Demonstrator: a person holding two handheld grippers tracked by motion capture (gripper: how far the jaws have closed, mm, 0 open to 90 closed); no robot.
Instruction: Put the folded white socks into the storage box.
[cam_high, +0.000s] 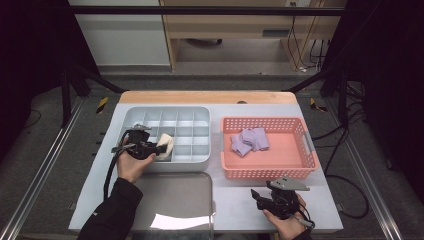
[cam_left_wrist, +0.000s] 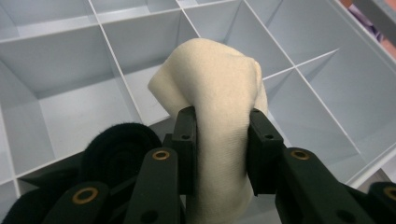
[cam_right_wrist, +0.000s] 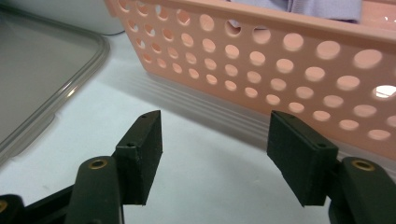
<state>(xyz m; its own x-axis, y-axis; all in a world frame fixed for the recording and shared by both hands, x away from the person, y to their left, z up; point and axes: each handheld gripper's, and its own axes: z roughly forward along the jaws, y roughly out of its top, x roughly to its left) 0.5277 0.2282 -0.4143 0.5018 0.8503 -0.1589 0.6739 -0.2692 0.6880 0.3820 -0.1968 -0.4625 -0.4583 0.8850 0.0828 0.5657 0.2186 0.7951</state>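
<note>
a: so which step is this?
b: placing, i judge. left gripper (cam_left_wrist: 219, 140) has its jaws clamped on a cream sock (cam_left_wrist: 219, 88), held over the organizer (cam_high: 202, 161) at its front-left corner.
a: and the right gripper (cam_right_wrist: 215, 154)?
b: jaws wide apart, holding nothing, near the desk's front edge by the basket (cam_right_wrist: 299, 88), which has purple socks (cam_high: 249, 140).
a: next?
b: lower the sock into 1 cell, then let go.

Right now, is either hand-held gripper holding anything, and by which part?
The left hand-held gripper pinches a cream rolled sock across its middle. The right hand-held gripper is open, holding nothing.
</note>
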